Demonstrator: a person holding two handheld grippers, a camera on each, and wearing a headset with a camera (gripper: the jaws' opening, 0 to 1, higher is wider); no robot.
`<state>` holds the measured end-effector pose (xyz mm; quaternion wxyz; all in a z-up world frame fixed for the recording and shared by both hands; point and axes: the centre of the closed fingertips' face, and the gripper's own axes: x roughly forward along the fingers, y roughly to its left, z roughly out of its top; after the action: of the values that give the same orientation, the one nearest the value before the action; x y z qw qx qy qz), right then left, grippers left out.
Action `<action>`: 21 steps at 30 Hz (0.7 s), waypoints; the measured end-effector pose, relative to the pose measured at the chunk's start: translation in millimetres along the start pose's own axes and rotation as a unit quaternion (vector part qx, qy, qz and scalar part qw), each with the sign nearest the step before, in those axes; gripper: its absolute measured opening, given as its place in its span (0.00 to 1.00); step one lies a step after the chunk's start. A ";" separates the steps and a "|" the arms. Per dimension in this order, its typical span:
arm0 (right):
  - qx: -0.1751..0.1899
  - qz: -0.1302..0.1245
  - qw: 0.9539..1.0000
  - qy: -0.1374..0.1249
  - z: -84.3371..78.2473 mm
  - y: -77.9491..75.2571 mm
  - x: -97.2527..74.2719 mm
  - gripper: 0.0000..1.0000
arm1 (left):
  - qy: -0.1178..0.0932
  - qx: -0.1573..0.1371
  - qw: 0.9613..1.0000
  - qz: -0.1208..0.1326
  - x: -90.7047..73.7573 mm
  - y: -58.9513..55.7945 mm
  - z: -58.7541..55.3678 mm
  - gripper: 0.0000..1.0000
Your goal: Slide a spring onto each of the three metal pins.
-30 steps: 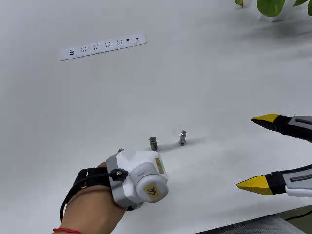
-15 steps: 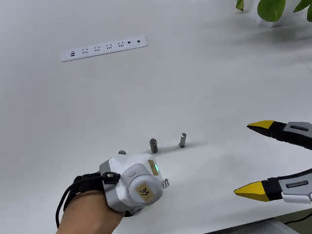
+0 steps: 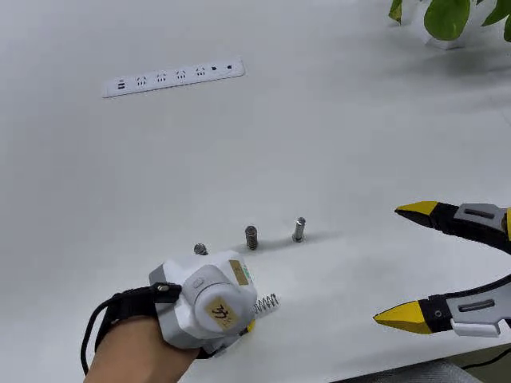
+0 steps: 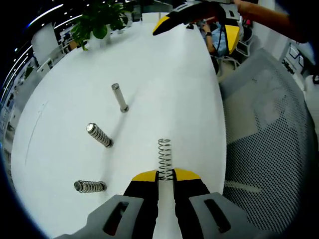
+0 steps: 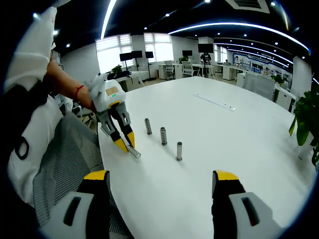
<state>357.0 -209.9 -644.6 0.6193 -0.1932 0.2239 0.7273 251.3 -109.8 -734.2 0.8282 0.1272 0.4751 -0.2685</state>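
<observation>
Left gripper view: left gripper [image 4: 165, 175] had its yellow-tipped jaws together, clamped on one end of a spring [image 4: 164, 157]. The rest of the coil stuck straight out past the tips, over the white table [image 4: 169, 74]. Whether the free end touched the surface, I could not tell.

Three metal pins stood in a short row ahead of the tips and off to one side.
- Nearest pin [image 4: 90, 186]: coil already around it.
- Middle pin [image 4: 99, 135]: coil around it as well.
- Far pin [image 4: 119, 98]: bare shaft, upright, nothing on it.

Head view: held spring lay near the table's front edge, apart from the row and closest to the middle pin. A hand with a black strap gripped the left tool.

Right gripper [image 3: 406, 263] sat well apart to the right of the pins, jaws spread wide, nothing between them. Right gripper view confirmed it: both yellow tips far apart, the pin row and the left tool's spring beyond them.

Further back on the table lay a white power strip [image 3: 174, 76]. Green plant leaves [image 3: 447, 16] showed at the far right corner. A grey mesh chair [image 4: 269, 124] sat just off the table edge.
</observation>
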 end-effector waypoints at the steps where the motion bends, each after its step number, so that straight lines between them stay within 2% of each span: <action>1: -0.002 0.002 1.000 0.000 2.7 1.8 -0.2 0.84 | -0.009 -0.004 1.000 -0.001 -3.4 -0.7 2.9 0.10; 5: -0.006 0.008 1.000 -0.006 12.7 5.1 -0.3 0.83 | -0.040 -0.023 0.999 -0.002 -15.2 -3.2 12.6 0.10; 10: 0.001 0.019 1.000 -0.022 34.2 13.7 1.2 0.77 | -0.094 -0.055 0.994 0.001 -36.2 -1.8 29.6 0.10; 15: 0.019 0.031 0.998 -0.046 59.3 22.4 6.0 0.73 | -0.148 -0.077 0.986 0.009 -59.1 2.7 49.6 0.10; 20: 0.052 0.038 0.995 -0.080 87.1 29.0 12.7 0.65 | -0.204 -0.094 0.974 0.015 -81.7 5.4 69.8 0.10; 21: 0.066 0.043 0.993 -0.091 94.4 31.8 14.7 0.63 | -0.220 -0.098 0.970 0.015 -87.7 4.8 76.0 0.10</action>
<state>323.0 -148.8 -572.2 0.6168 -0.0746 0.2223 0.7513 273.2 -112.8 -620.1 0.9248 -0.0095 0.3034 -0.2295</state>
